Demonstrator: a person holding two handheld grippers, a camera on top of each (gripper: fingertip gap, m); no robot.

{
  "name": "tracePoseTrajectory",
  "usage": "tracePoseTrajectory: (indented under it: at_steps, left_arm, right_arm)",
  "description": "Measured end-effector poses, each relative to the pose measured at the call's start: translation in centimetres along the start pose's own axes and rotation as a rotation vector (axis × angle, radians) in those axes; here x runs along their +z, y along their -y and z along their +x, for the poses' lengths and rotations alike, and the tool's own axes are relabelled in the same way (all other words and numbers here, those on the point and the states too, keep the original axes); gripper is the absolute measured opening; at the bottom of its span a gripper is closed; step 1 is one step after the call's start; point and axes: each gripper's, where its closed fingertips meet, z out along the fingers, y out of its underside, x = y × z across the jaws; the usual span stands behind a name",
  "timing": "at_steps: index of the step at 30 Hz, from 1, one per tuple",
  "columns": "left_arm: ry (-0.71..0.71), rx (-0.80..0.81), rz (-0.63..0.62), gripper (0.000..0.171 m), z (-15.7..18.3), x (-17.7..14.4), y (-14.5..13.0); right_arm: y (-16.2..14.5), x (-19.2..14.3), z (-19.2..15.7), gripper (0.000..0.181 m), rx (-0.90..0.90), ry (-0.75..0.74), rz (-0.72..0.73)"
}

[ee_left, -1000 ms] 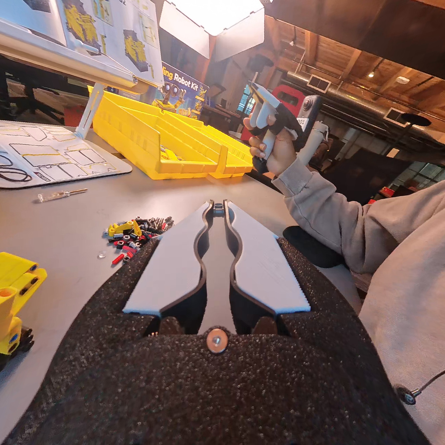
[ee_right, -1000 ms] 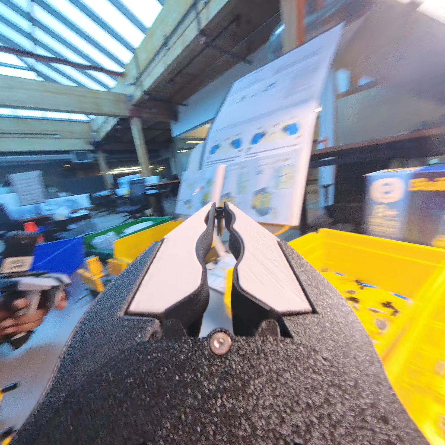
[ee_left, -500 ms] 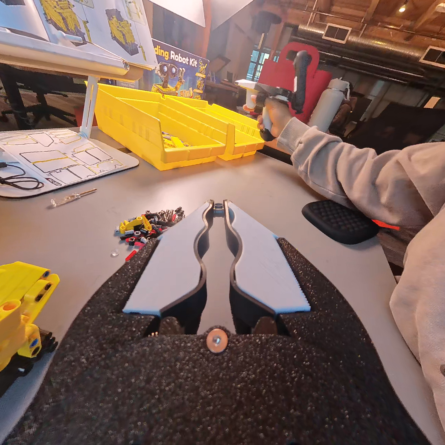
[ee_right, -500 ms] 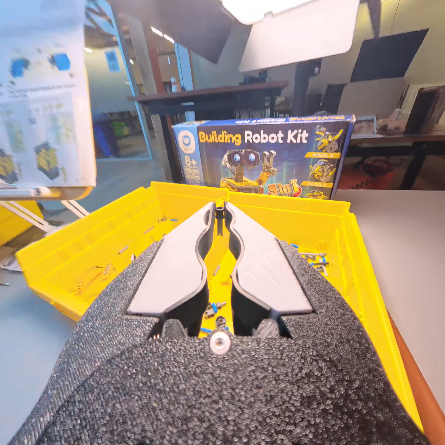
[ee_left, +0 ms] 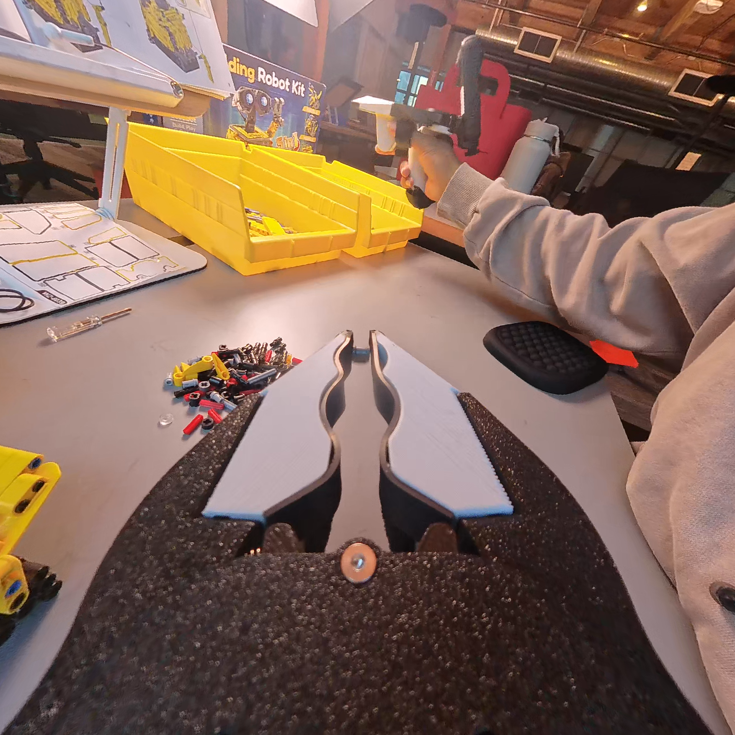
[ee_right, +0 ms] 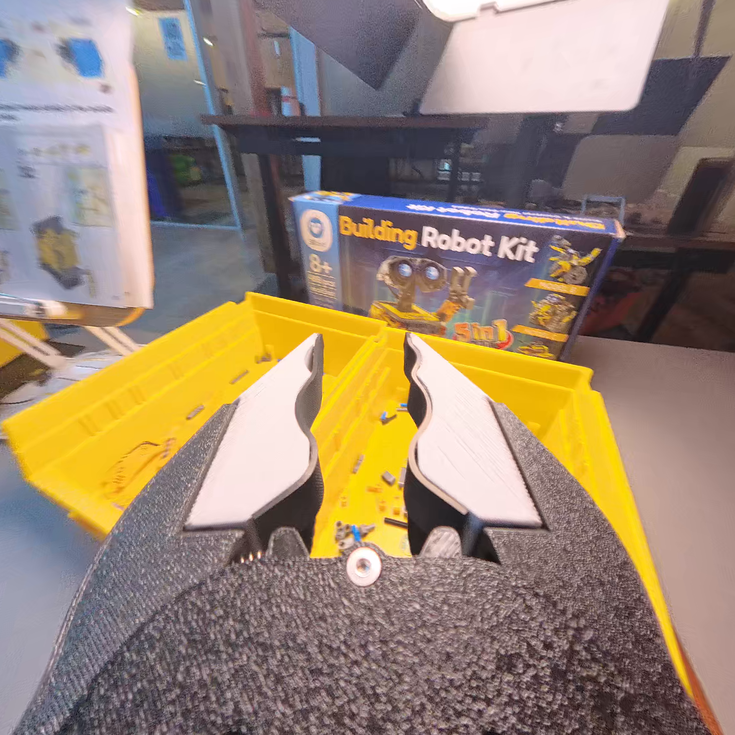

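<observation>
Left wrist view: my left gripper [ee_left: 361,343] is hovering low over the grey table [ee_left: 397,294], fingertips pinched on a small grey pin [ee_left: 361,351]. Just left of the tips, a heap of small black, red, grey and yellow building parts [ee_left: 228,378] is lying on the table; a clear round stud [ee_left: 166,419] is sitting beside it. A small clear-handled screwdriver [ee_left: 85,326] is lying farther left, near a white parts sheet [ee_left: 79,254]. A partly built yellow model [ee_left: 20,529] is showing at the left edge, a black wrist pad [ee_left: 545,356] to the right.

Across the table, my right hand [ee_left: 427,167] is holding the right gripper [ee_right: 362,344] above the yellow bins [ee_left: 278,207].

Right wrist view: its fingers are standing wide apart and gripping nothing, over the divided yellow bin [ee_right: 572,401]. Small blue, grey and black pieces [ee_right: 354,531] are lying scattered on the bin floor between the fingers. The blue kit box [ee_right: 457,274] is standing upright just behind the bin; an instruction sheet on a stand [ee_right: 67,179] is hanging at left, blurred.
</observation>
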Motion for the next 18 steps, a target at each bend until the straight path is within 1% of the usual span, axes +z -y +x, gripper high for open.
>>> tracePoseTrajectory:
  at_steps: [2,3,5,7,9,11,13,14,16,18]
  left_arm:
    - [0.0,0.016,0.005,0.007,0.2,0.0,0.2]
    - [0.003,0.03,0.01,0.007,0.3,-0.1,0.3]
    - [0.015,0.068,0.018,0.006,0.4,-0.1,0.5]
    - [0.048,0.143,0.022,0.005,0.5,-0.2,0.7]
    - [0.094,0.271,0.033,0.003,0.7,-0.4,1.2]
    - [0.151,0.438,0.041,0.0,1.2,-0.7,1.8]
    - [0.193,0.578,0.023,0.0,1.5,-0.8,1.9]
    - [0.201,0.597,0.014,0.0,1.6,-0.8,1.9]
    - [0.202,0.562,0.016,0.0,1.3,-1.1,2.0]
    - [0.224,0.52,0.021,0.0,0.4,-1.6,2.3]
  right_arm:
    - [1.4,-1.5,-4.9,0.041,0.005,0.144,0.047]
    - [1.9,-2.5,-8.2,0.041,0.002,0.24,0.064]
    - [2.1,-5.1,-15.8,0.037,0.019,0.474,0.07]
    - [0.7,-8.1,-23.7,0.034,0.065,0.711,0.02]
    - [-1.1,-11.5,-31.1,0.034,0.139,0.946,-0.052]
    - [-2.5,-14.4,-37.0,0.034,0.249,1.123,-0.114]
    - [-3.9,-16.0,-41.2,0.034,0.336,1.237,-0.187]
    - [-4.8,-16.3,-42.7,0.034,0.344,1.266,-0.216]
    - [-6.2,-16.3,-44.4,0.034,0.318,1.276,-0.249]
    - [-7.3,-17.1,-45.7,0.034,0.241,1.306,-0.286]
